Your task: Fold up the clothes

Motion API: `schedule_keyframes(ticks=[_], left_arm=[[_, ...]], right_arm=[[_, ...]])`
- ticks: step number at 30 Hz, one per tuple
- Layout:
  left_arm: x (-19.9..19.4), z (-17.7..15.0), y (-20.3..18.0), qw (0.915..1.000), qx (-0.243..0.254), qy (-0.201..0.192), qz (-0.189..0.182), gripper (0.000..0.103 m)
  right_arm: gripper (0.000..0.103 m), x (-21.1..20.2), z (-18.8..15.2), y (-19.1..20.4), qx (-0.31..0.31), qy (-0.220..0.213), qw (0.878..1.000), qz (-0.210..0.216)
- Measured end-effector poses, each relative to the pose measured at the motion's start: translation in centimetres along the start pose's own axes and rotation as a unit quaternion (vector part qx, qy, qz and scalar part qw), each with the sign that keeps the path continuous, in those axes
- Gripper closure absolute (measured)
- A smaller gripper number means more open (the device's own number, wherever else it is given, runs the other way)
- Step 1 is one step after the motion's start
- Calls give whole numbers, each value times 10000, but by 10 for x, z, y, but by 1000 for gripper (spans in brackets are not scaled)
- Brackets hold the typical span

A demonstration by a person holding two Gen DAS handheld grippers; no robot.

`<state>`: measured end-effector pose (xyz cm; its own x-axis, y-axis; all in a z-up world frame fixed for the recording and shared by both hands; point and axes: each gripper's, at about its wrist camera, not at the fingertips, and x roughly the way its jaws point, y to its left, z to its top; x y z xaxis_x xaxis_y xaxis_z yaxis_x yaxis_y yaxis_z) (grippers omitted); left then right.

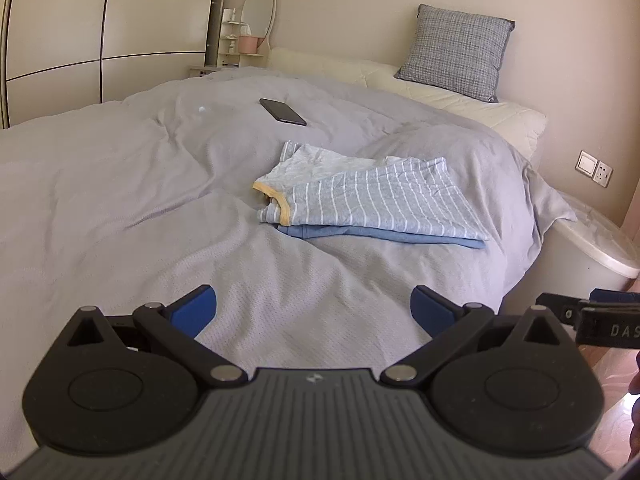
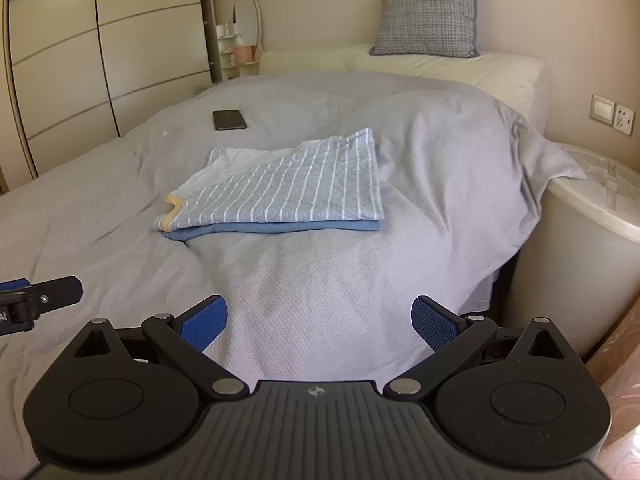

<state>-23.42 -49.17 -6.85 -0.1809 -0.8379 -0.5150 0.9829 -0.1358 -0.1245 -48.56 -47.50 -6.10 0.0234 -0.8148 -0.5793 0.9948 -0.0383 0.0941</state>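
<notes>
A folded blue-and-white striped shirt [image 1: 372, 200] with a yellow collar lies on the grey bedspread [image 1: 120, 200], on top of a folded plain blue garment [image 1: 400, 236]. Both also show in the right wrist view: the striped shirt [image 2: 288, 188] and the blue garment [image 2: 280, 228] under it. My left gripper [image 1: 314, 308] is open and empty, held back from the pile above the bed's near part. My right gripper [image 2: 320, 318] is open and empty, also short of the pile. Each gripper's side shows in the other's view.
A black phone [image 1: 283, 111] lies on the bedspread beyond the clothes. A grey checked pillow [image 1: 456, 56] leans on the wall over a cream headboard cushion [image 1: 460, 100]. A round white bedside table [image 2: 592, 248] stands right of the bed. A wardrobe [image 1: 60, 40] is at left.
</notes>
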Motion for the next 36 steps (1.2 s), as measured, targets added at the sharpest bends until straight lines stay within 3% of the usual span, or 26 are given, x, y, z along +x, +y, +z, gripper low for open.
schedule_keyframes(ticks=[14, 36], left_arm=[[-10, -13, -5, 9992, 75, 360, 140, 1], [-23, -10, -4, 9988, 258, 157, 376, 1]], right_arm=[[2, -30, -9, 4, -1, 88, 10000, -32], [2, -40, -5, 18, -117, -18, 9999, -32]])
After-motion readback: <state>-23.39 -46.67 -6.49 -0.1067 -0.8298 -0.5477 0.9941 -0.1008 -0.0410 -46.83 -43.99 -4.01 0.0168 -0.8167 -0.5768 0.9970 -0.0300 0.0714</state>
